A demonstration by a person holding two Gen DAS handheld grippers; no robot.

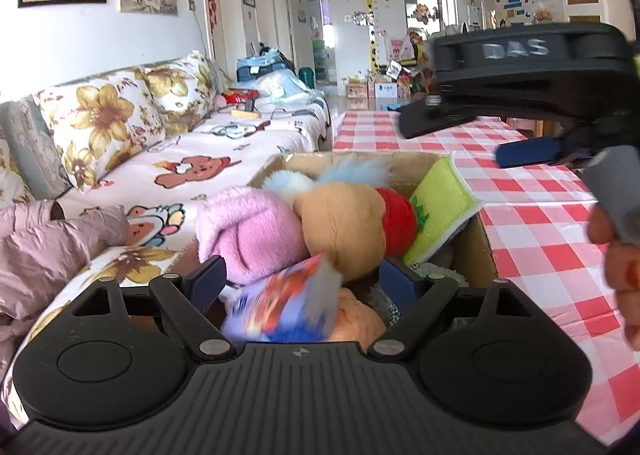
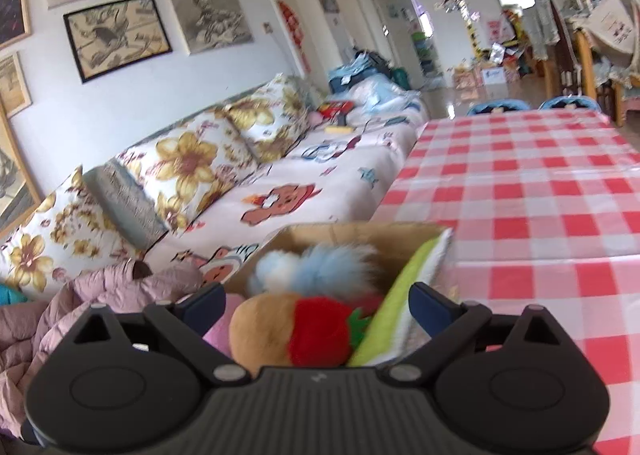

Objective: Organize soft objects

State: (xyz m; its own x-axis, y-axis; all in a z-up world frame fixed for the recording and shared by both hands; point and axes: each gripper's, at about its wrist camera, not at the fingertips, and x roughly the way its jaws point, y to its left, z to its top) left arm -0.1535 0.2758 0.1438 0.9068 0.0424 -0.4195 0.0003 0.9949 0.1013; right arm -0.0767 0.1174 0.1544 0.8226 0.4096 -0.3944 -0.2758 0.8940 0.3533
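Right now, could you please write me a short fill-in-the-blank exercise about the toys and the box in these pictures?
1. The soft toys are piled in a ____ box.
2. The box stands on a tablecloth checked white and ____.
3. The green sponge leans against the box's ____ wall.
4. The toy next to the tan plush, on its left, is ____.

Missing words: cardboard; red; right; pink

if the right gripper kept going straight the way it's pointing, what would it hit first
Most likely the tan plush toy with the red band, which lies right between the right gripper's open, empty fingers atop the full cardboard box. The fluffy blue toy sits just beyond it, though depth is hard to judge here.
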